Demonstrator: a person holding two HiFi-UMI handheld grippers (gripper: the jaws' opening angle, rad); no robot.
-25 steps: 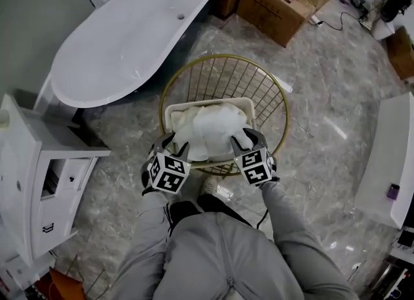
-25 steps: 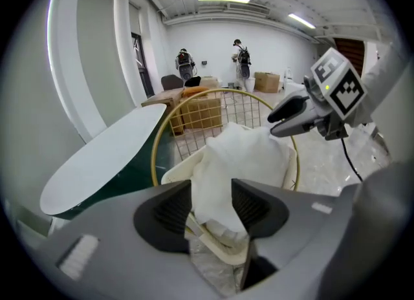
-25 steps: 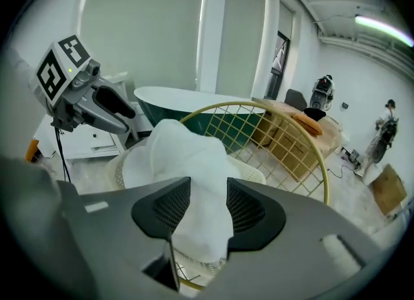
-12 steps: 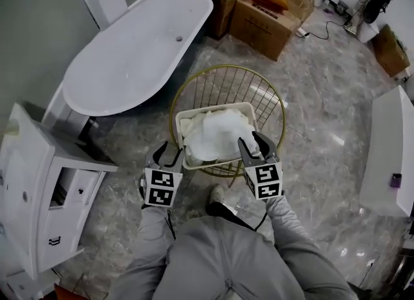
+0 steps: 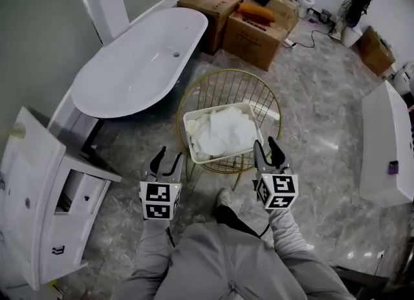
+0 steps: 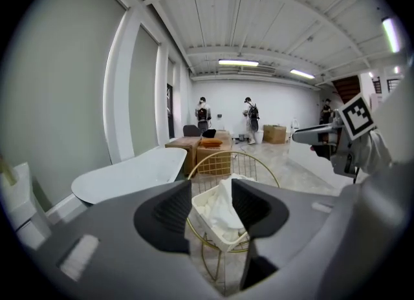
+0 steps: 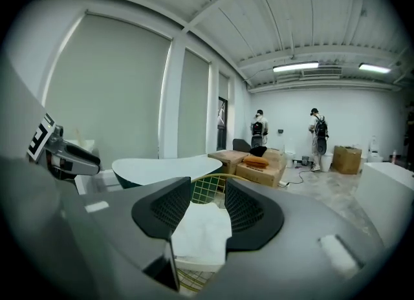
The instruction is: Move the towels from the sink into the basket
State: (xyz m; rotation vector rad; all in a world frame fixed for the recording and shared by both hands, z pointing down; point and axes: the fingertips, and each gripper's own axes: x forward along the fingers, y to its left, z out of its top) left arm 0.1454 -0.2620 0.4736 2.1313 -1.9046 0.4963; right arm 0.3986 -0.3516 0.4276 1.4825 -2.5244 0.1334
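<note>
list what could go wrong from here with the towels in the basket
1. The towels pile above the white basket's rim, so one might slide over the side.
2. The basket rests on a gold wire stand, toward its near edge; a knock from the left gripper or right gripper, both open and empty close by, could tip it.

towels (image 5: 223,132) in basket (image 5: 189,130) | left tool (image 5: 169,156): jaws apart | right tool (image 5: 266,145): jaws apart
</note>
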